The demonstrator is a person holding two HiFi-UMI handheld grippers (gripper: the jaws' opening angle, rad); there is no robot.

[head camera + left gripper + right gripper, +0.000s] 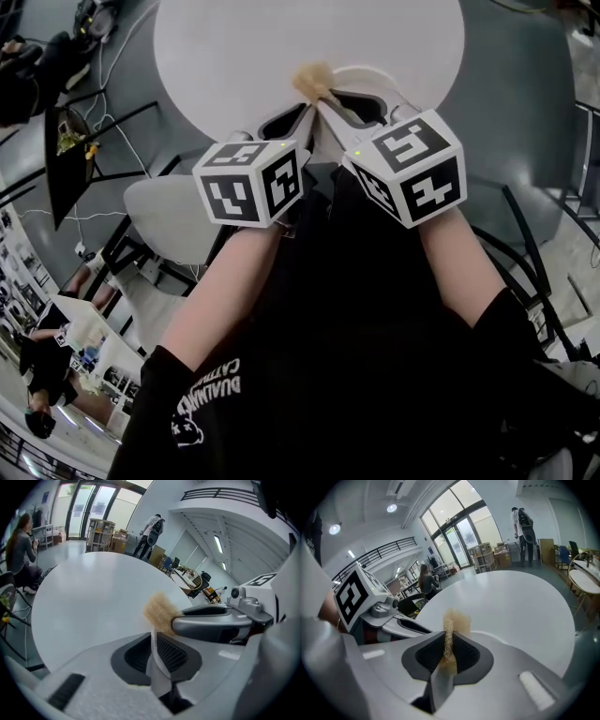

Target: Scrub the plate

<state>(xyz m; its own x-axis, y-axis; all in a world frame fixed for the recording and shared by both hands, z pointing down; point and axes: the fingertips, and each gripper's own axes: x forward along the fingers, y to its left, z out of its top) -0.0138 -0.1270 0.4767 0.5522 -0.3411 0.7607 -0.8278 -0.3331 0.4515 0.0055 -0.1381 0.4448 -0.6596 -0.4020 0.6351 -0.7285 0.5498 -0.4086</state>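
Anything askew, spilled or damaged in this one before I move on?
Nothing stands out. The left hand-held gripper is shut on the rim of the white plate, and the right hand-held gripper is shut on the tan scrubber. No spill or damage shows on the table.

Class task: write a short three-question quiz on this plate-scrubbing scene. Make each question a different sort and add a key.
1. True or false: the right gripper has its fingers closed on the tan scrubber.
2. Multiple choice: the table is A. round and white; B. square and black; C. long and wooden.
3. Short answer: what thin white edge sits pinched between the fingers of the left gripper?
Key: 1 true; 2 A; 3 the rim of the plate.
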